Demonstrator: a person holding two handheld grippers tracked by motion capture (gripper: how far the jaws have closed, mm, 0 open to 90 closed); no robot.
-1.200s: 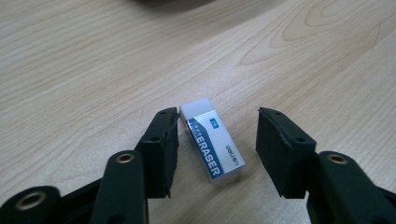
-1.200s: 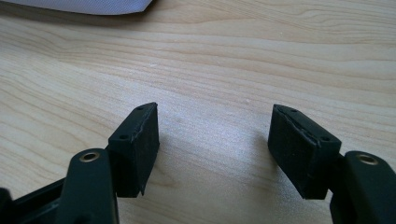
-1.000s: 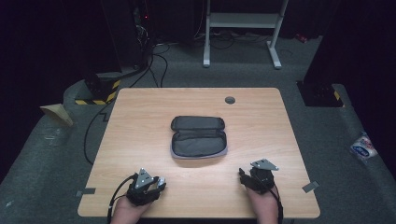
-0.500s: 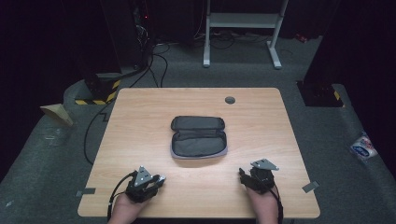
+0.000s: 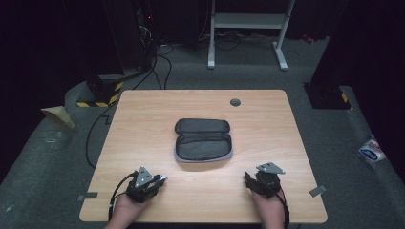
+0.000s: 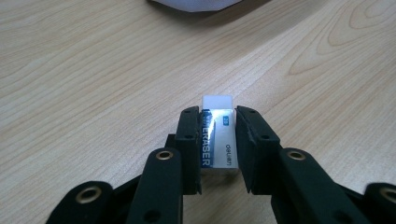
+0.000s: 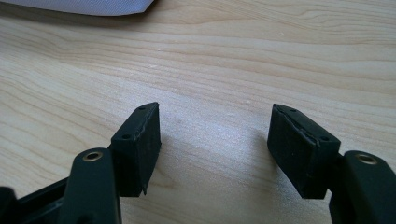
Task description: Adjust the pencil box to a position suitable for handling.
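Now my left gripper (image 6: pixel 217 140), low over the table (image 5: pixel 143 124), has just closed, clamping the eraser (image 6: pixel 218 140); my right gripper (image 7: pixel 215 140) gapes empty.

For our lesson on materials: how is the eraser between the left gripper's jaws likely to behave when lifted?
The eraser is a small block, so probably light and stiff. Its glossy paper sleeve may slide a little against the pads. Its flat sides sit squarely between the left gripper jaws, which have just been closing on it, so rolling seems unlikely.
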